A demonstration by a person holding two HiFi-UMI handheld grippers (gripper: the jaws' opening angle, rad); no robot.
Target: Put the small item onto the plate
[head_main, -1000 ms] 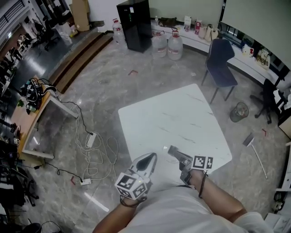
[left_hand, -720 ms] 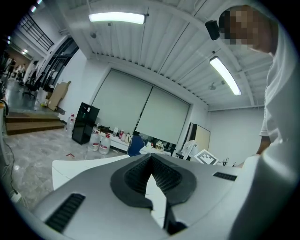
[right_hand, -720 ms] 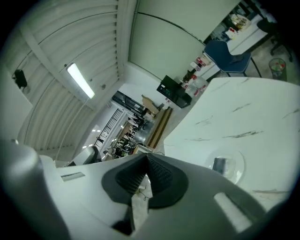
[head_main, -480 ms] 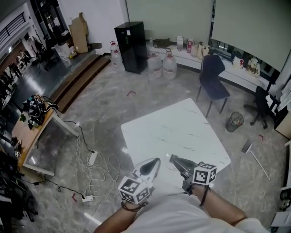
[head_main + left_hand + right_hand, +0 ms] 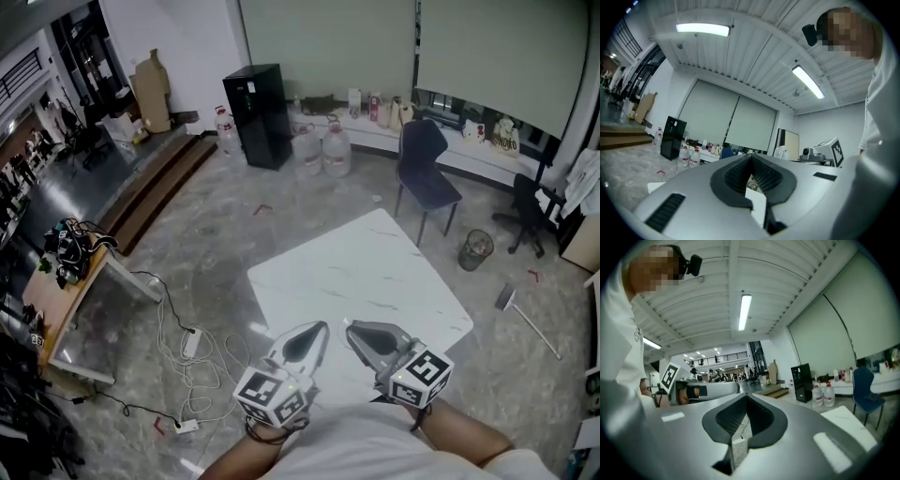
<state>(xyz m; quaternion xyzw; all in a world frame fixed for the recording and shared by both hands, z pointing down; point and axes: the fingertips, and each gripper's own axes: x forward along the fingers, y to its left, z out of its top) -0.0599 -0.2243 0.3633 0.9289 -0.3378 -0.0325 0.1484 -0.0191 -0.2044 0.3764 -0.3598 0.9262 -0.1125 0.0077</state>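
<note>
Tongs L point(image 5: 317, 330) & tongs R point(image 5: 353, 328) both closed, empty, by white table point(image 5: 366, 267).

The right gripper point(image 5: 746, 398) is seen with its jaws closed tip to tip, and nothing is held between them. The left gripper point(image 5: 701, 390) is seen beside it at the left. A white table point(image 5: 848, 420) is shown low at the right. Beyond it, a blue chair point(image 5: 866, 389), two water bottles point(image 5: 823, 394) and a black cabinet point(image 5: 802, 376) are ranged along the far wall.
</note>
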